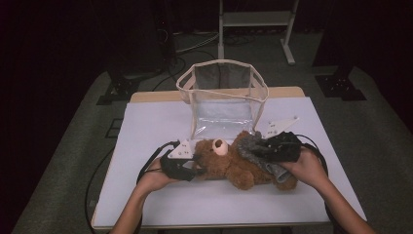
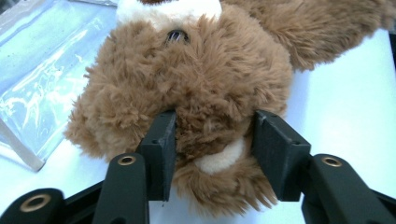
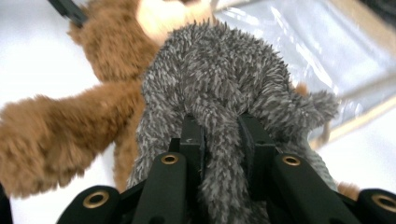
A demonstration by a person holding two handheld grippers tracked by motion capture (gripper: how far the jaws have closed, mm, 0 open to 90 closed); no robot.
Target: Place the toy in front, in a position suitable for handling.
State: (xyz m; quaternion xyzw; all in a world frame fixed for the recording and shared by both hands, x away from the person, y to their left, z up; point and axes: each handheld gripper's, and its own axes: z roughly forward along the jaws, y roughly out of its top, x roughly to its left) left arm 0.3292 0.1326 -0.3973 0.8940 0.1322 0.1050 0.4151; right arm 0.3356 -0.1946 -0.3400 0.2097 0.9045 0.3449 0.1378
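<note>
A brown teddy bear (image 1: 229,168) lies on its back across the white table (image 1: 156,131), with its head toward the left. My left gripper (image 1: 196,168) comes in from the left and is shut on the bear's head (image 2: 187,70); both black jaws press into the fur around a cream ear. A grey fuzzy cloth (image 1: 251,146) is draped over the bear's body. My right gripper (image 1: 260,148) is shut on that grey cloth (image 3: 219,79), with a fold of it pinched between the jaws. The bear's brown limbs (image 3: 51,135) lie under the cloth.
A clear plastic bag (image 1: 224,97) with cream trim stands open just behind the bear, at the table's far middle. Its clear side (image 2: 32,70) lies close to the bear's head. Cables trail from both grippers. A white stand (image 1: 255,19) is on the floor beyond the table.
</note>
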